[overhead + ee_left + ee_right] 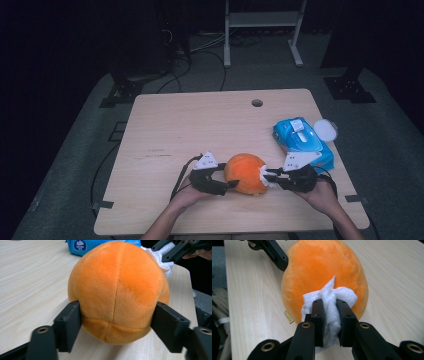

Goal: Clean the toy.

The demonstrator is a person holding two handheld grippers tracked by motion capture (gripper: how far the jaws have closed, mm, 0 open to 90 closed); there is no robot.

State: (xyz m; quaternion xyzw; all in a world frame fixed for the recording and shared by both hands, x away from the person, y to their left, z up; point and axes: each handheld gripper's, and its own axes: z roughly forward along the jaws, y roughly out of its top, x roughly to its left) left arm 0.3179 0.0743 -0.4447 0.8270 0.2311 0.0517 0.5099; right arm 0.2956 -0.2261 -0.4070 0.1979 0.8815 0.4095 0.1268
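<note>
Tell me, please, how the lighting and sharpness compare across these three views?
High view: dim and bluish, room black beyond the table, the plush soft-edged. Left gripper view: bright and even, plush sharp, near black claw tips slightly blurred. Right gripper view: bright, the white wipe crisp, no glare.

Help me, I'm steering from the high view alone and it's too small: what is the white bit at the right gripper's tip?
Observer: The right gripper is shut on a crumpled white wipe, which touches the orange plush ball.
Operator: Does the left gripper squeeze the ball?
Observer: Its pads lie against the ball's lower sides; whether they squeeze, I cannot tell.
Operator: Any label on the ball?
Observer: A small tan tag sticks out near its base, at the left in the right gripper view.
</note>
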